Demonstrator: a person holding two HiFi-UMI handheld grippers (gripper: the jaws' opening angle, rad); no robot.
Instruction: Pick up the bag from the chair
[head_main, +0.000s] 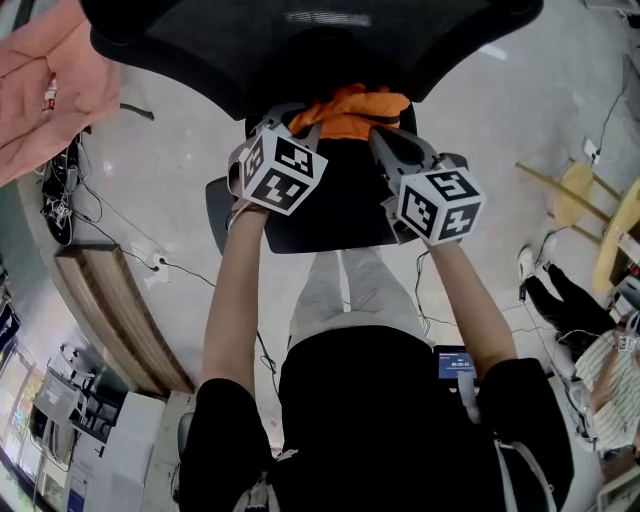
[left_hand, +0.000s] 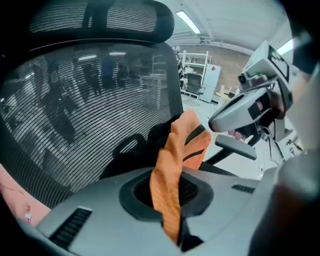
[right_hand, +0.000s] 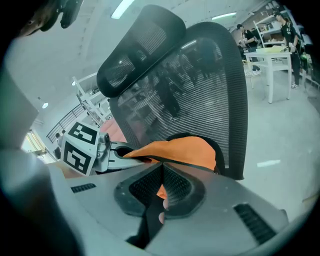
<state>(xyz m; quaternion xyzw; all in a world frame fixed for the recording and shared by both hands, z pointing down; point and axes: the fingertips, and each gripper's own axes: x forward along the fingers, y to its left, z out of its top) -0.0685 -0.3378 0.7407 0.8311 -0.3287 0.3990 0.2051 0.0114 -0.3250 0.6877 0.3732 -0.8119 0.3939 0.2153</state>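
Two tongs are both on the orange bag (head_main: 352, 112). The bag is on the black chair (head_main: 330, 215), at the back edge of the seat, right up against the mesh back (head_main: 300, 40). I cannot tell if its bottom rests on the seat or hangs just over it. The left tongs (head_main: 308, 125) are pressed together on the left side of the bag. In the left gripper view a fold of orange cloth with thin black lines runs down between the two grey halves and is squeezed there. The right tongs (head_main: 385, 140) are pressed together on the right side of the bag. In the right gripper view a black strap and a bit of orange cloth are pinched between them. So the bag is held from both sides, with the two tongs near each other and the bag between them. Both tongs point down and away from the person, whose bare arms reach out over the front edge of the seat. The person wears a black top (head_main: 380, 430) and pale trousers (head_main: 350, 290). Under the chair is a pale grey floor (head_main: 170, 140). Some pink cloth (head_main: 45, 90) shows at the top left, and dark cables (head_main: 55, 200) lie on the floor by a long wooden board (head_main: 115, 310). Far off stand white shelves (left_hand: 197, 75) and a white desk (right_hand: 272, 60), with long lights (left_hand: 188, 22) on the ceiling.
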